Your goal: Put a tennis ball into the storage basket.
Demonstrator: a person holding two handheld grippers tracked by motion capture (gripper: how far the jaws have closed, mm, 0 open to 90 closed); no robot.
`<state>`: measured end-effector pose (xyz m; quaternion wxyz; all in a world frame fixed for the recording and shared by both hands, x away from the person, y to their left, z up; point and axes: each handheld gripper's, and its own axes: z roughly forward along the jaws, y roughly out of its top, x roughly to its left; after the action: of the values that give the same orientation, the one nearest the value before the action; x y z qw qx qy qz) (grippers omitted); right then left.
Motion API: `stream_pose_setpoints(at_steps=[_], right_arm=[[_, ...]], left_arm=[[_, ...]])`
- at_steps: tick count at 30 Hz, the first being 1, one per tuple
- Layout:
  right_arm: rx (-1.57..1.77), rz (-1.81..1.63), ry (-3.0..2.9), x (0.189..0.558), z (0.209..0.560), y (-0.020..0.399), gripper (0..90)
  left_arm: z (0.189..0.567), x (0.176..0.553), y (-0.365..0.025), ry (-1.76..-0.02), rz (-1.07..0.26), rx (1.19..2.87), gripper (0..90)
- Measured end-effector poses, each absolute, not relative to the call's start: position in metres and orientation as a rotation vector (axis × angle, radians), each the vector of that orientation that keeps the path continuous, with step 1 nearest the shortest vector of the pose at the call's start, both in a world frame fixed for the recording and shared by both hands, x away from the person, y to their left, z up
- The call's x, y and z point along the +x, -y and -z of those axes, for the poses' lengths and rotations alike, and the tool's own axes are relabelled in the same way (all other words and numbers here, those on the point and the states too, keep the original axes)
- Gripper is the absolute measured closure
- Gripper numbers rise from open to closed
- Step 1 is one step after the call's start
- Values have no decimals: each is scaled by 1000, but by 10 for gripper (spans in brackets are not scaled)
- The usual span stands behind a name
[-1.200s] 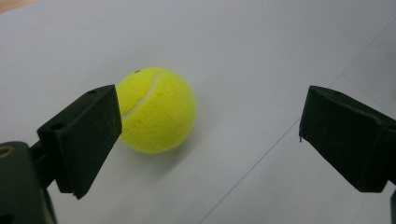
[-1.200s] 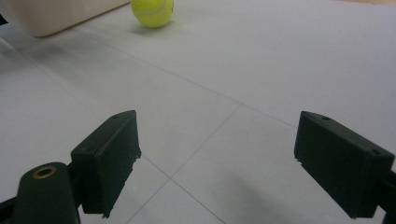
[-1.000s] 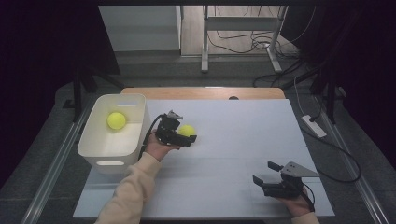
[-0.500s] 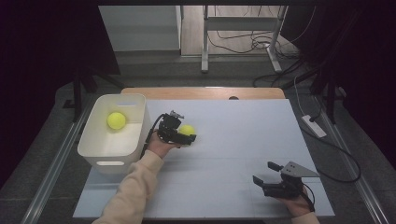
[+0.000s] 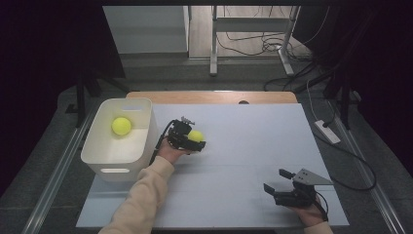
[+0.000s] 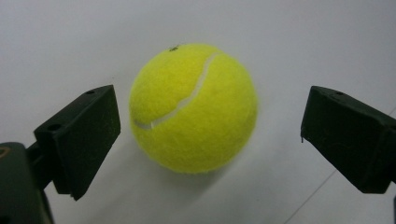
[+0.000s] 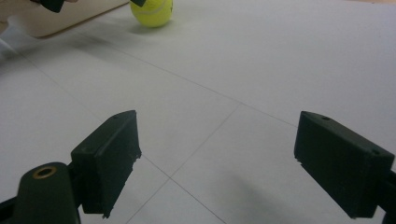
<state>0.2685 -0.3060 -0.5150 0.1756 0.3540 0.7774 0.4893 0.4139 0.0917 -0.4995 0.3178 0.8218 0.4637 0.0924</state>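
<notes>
Left hand-held gripper (image 6: pixel 208 135) jaws just closing, wide either side of ball (image 6: pixel 193 107) on table (image 5: pixel 253 131), pads not touching it, just right of bin (image 5: pixel 104 156) holding second ball (image 5: pixel 121 126), right hand-held gripper (image 7: pixel 217 163) open, empty, near right.
</notes>
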Motion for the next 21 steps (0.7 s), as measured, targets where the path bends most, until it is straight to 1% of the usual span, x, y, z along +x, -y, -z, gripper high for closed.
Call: stream_pose_setpoints(at_steps=[2,5,8,9,11,21], right_arm=[[1003,-1385,-2205,268,515,306,139],[1005,-1388,-2200,268,515,307,139],[1006,-1387,-2199,268,515,307,139],[1005,-1386,-2201,268,515,307,139],[1004,-1386,-2201,268,515,307,139],[1010,-1378,-2199,268,515,308,140]], left_arm=[[502,415,-91,-1225,-248,2167,79],[506,416,-89,-1225,-238,2186,115],[507,416,-88,-1223,-256,2199,169],[508,416,-88,-1228,-275,2198,169],[508,417,-90,-1235,-293,2183,256],[507,417,-92,-1232,-284,2176,273]])
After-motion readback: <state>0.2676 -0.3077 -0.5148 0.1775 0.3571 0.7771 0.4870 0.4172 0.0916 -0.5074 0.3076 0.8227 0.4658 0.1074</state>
